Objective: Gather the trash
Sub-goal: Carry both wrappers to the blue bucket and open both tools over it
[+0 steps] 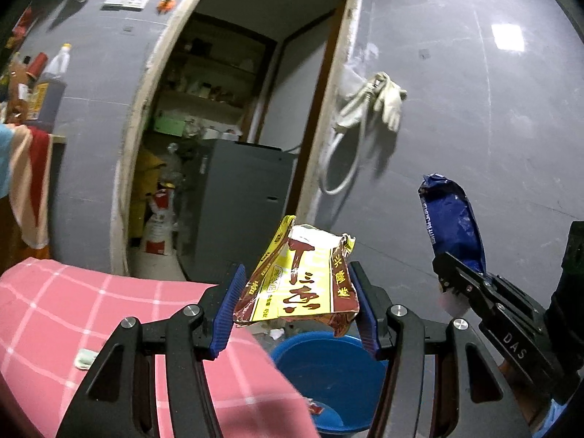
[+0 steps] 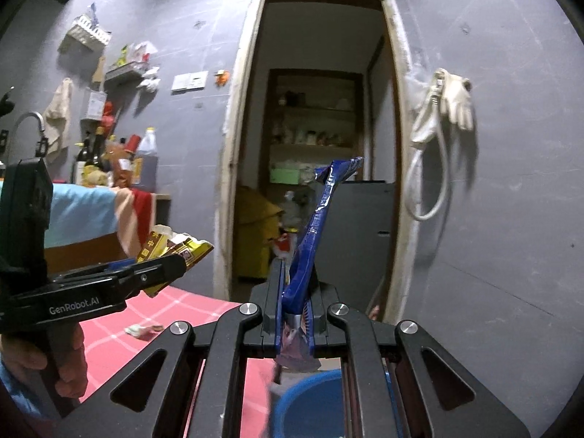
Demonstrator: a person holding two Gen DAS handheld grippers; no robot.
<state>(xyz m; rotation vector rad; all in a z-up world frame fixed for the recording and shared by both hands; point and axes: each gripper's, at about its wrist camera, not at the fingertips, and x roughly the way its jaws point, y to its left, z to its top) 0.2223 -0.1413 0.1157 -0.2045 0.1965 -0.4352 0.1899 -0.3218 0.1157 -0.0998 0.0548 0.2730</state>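
My left gripper (image 1: pixel 297 301) is shut on a crumpled yellow and red wrapper (image 1: pixel 299 281), its blue pads pressing the wrapper's two sides. In the right wrist view the same wrapper (image 2: pixel 171 246) sticks out of the left gripper (image 2: pixel 171 264) at the left. My right gripper (image 2: pixel 295 288) is shut on a blue wrapper (image 2: pixel 317 226) that stands up between its fingers. The blue wrapper (image 1: pixel 452 222) and the right gripper (image 1: pixel 447 266) also show at the right of the left wrist view. Below both grippers stands a blue bucket (image 1: pixel 328 376), also seen as the bucket (image 2: pixel 310 401) under the right gripper.
A table with a pink checked cloth (image 1: pixel 73 314) lies at the lower left, with a small scrap (image 1: pixel 85 359) on it. Ahead are a grey wall, an open doorway (image 2: pixel 314 138) to a storeroom, and white gloves (image 2: pixel 449 106) hanging on the wall. Bottles (image 2: pixel 146 160) crowd a counter at left.
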